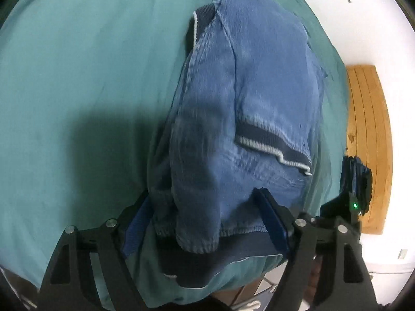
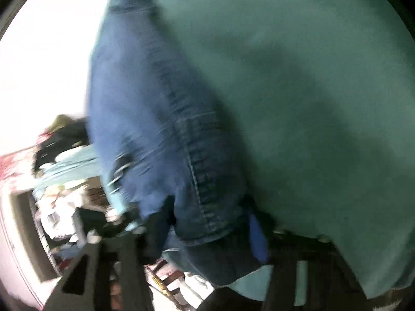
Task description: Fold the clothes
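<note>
A blue top [image 1: 246, 77] with navy, white-edged ribbed cuffs lies folded lengthwise on the teal bedsheet [image 1: 77, 77], with one sleeve laid across it. My left gripper [image 1: 203, 194] straddles its near hem, jaws wide apart, with cloth bunched between them and the pads not clearly pressing on it. In the blurred right wrist view the same top [image 2: 145, 103] runs away from my right gripper [image 2: 208, 202]. Its fingers stand partly apart with a thick fold of the hem filling the gap. The blur hides whether they pinch it.
The bed's near edge lies just under both grippers. A wooden panel [image 1: 371, 129] stands against the white wall [image 1: 363, 26] on the right. A dark device with a green light [image 1: 355, 181] sits beside the bed edge. Piled household clutter [image 2: 64, 207] lies beyond the bed in the right wrist view.
</note>
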Demonstrator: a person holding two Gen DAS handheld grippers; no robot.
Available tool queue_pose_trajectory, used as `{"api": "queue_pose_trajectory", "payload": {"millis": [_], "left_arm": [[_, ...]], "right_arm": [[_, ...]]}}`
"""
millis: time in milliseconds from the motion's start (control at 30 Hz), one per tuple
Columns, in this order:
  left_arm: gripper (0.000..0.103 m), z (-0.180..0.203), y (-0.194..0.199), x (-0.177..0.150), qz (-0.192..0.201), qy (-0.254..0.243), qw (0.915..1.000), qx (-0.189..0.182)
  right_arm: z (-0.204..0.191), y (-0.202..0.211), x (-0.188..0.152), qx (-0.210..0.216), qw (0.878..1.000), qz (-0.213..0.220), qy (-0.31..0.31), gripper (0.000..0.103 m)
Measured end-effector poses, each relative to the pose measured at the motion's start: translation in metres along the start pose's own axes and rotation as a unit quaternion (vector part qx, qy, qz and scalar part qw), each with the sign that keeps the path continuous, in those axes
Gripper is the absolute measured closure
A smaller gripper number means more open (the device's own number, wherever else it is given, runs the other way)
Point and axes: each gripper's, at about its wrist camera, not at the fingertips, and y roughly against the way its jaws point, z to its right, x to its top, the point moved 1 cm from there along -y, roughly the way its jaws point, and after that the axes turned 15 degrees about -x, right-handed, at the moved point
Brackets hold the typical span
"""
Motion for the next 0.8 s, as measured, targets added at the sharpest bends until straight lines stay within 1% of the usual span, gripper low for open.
{"api": "queue_pose_trajectory", "payload": {"millis": [33,67,100,133,200,233,267,300,333,367,400,433,467,500,533,567,600,667,700,733,767,800], "left_arm": [[0.048,0.004,0.004,-0.001,0.003,-0.012,0.9999,-0.002],[0.053,0.004,0.009,-0.002,0.001,-0.015,0.9998,-0.014],[0.074,-0.001,0.013,-0.004,0.001,-0.02,0.9997,-0.009],[0.075,-0.01,0.011,-0.008,-0.016,-0.024,0.9996,-0.003],[0.074,-0.026,0.004,-0.018,-0.054,-0.029,0.9981,0.01],[0.074,-0.024,0.004,-0.02,-0.061,-0.036,0.9974,0.016],[0.074,-0.017,0.005,-0.018,-0.069,-0.051,0.9959,0.027],[0.072,-0.005,0.008,-0.013,-0.078,-0.074,0.9931,0.047],[0.072,0.006,0.016,-0.005,-0.073,-0.086,0.9922,0.053],[0.07,0.016,0.026,0.004,-0.063,-0.095,0.9919,0.056],[0.062,0.025,0.036,0.013,-0.054,-0.104,0.9914,0.059],[0.055,0.033,0.045,0.026,-0.039,-0.106,0.9923,0.051],[0.037,0.04,0.054,0.042,-0.017,-0.107,0.9933,0.041],[0.026,0.047,0.06,0.066,0.012,-0.106,0.9935,0.039],[0.026,0.053,0.058,0.09,0.03,-0.106,0.9935,0.028],[0.026,0.058,0.055,0.114,0.045,-0.107,0.9932,0.015],[0.026,0.064,0.043,0.144,0.05,-0.109,0.9927,0.01],[0.026,0.068,0.012,0.19,0.03,-0.109,0.9936,0.001],[0.026,0.067,-0.006,0.212,0.012,-0.104,0.9945,0.005],[0.026,0.065,-0.022,0.232,-0.007,-0.098,0.9951,0.01],[0.026,0.064,-0.038,0.252,-0.026,-0.093,0.9952,0.014],[0.026,0.063,-0.051,0.263,-0.041,-0.096,0.9943,0.022]], "right_arm": [[-0.002,0.005,-0.002,0.012,1.0,0.008,0.006,0.071],[0.0,0.008,-0.002,-0.004,1.0,0.013,0.013,0.074],[0.002,0.011,-0.001,-0.024,0.999,0.018,0.021,0.075],[0.007,0.005,0.003,-0.055,0.998,0.008,0.02,0.075],[0.006,-0.01,0.01,-0.097,0.994,-0.032,0.036,0.074],[-0.001,-0.009,0.015,-0.113,0.991,-0.043,0.053,0.07],[-0.009,-0.007,0.022,-0.127,0.988,-0.053,0.071,0.06],[-0.017,0.005,0.034,-0.155,0.983,-0.045,0.081,0.056],[-0.025,0.02,0.047,-0.187,0.978,-0.033,0.09,0.051],[-0.031,0.041,0.061,-0.205,0.975,0.0,0.09,0.043],[-0.036,0.058,0.073,-0.208,0.974,0.031,0.086,0.036],[-0.041,0.076,0.09,-0.204,0.974,0.066,0.078,0.027],[-0.047,0.086,0.113,-0.19,0.976,0.087,0.068,0.027],[-0.052,0.094,0.138,-0.173,0.978,0.104,0.058,0.026],[-0.057,0.102,0.162,-0.157,0.979,0.121,0.047,0.026],[-0.062,0.101,0.191,-0.134,0.982,0.127,0.035,0.026],[-0.066,0.098,0.22,-0.11,0.985,0.129,0.023,0.026],[-0.069,0.086,0.271,-0.071,0.99,0.119,-0.01,0.027],[-0.071,0.079,0.294,-0.057,0.992,0.109,-0.027,0.027],[-0.075,0.071,0.314,-0.049,0.994,0.096,-0.025,0.029],[-0.081,0.066,0.327,-0.054,0.995,0.089,-0.004,0.055],[-0.087,0.062,0.338,-0.061,0.994,0.084,0.019,0.078]]}}
